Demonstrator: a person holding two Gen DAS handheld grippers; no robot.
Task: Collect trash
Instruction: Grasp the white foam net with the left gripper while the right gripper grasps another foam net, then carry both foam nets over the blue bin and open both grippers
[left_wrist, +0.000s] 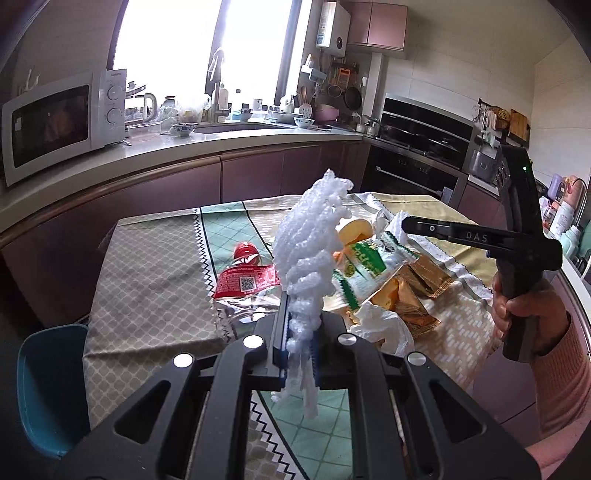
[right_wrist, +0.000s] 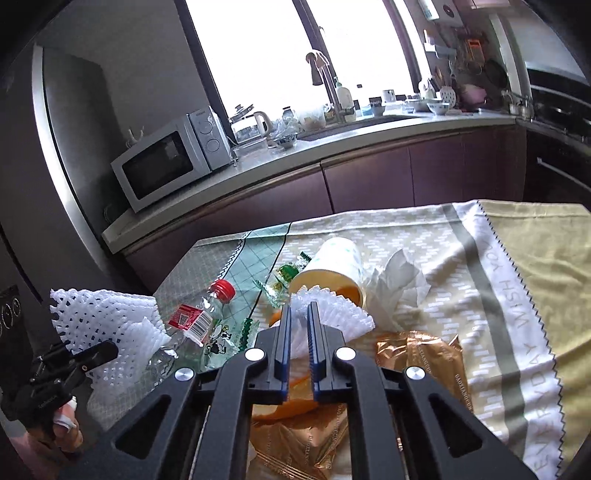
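now: left tongs (left_wrist: 298, 325) pinching white foam net (left_wrist: 310, 240) above worktop (left_wrist: 155, 280); right tongs (right_wrist: 299, 332) pinching second foam net (right_wrist: 332, 314) beside cup (right_wrist: 332, 266).

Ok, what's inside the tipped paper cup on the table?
The paper cup lies tipped; its mouth shows bare orange inner wall. The foam net covers its lower rim, so anything deeper is hidden.

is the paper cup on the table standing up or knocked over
Knocked over. The paper cup lies on its side on the tablecloth, its open mouth facing the camera, beside the crumpled tissue.
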